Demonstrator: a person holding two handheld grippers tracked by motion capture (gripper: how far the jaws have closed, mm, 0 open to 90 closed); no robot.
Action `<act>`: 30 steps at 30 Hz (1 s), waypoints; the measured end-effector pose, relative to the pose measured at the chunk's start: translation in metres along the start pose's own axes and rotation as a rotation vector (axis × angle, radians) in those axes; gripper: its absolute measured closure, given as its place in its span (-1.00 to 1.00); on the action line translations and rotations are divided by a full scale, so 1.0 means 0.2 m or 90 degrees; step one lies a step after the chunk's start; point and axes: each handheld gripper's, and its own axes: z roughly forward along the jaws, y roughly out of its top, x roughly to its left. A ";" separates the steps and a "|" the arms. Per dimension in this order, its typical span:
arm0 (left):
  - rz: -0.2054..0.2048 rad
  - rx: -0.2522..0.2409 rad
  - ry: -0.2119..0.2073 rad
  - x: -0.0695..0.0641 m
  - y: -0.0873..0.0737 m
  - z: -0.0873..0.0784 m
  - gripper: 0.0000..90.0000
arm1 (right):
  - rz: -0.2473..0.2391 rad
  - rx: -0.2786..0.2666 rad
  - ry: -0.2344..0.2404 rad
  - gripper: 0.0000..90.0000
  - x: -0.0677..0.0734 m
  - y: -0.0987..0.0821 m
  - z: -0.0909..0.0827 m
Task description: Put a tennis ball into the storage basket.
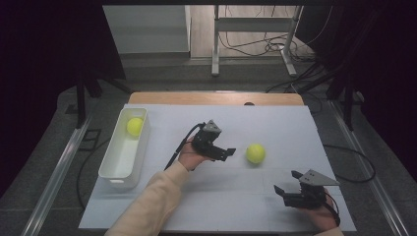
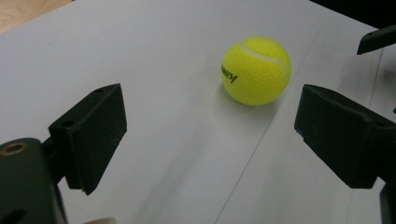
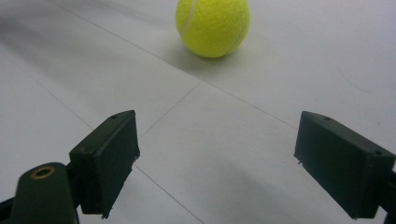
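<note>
Tennis ball [image 1: 255,153] on the white table cover [image 1: 221,196], right of centre, is the thing your left gripper [image 1: 227,152] is aimed at. From the high view, that gripper sits just to the left of the ball, pointing toward it, with a small gap between the jaw tips and the ball. In the left gripper view the jaws stand spread wide with nothing between them, and the ball [image 2: 256,70] lies ahead of them on the bare sheet, a little toward the right-hand jaw, with dark printed lettering facing the camera. Your left hand [image 1: 189,158] and cream sleeve [image 1: 147,204] come in from the bottom edge, and the cable [image 1: 183,142] trails off behind the gripper.

Your right gripper [image 1: 285,182] rests near the front right of the table, well apart from the ball, its jaws also spread and holding nothing. In the right gripper view the ball [image 3: 212,25] lies farther off, beyond the jaws and roughly centred between them.

A second tennis ball [image 1: 134,126] lies in the far end of the white bin [image 1: 118,174] standing along the left side of the table, well apart from both grippers.
</note>
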 end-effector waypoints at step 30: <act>0.018 0.034 -0.024 -0.07 0.06 0.19 -0.78 | -0.001 0.001 0.001 -0.68 0.00 0.00 0.00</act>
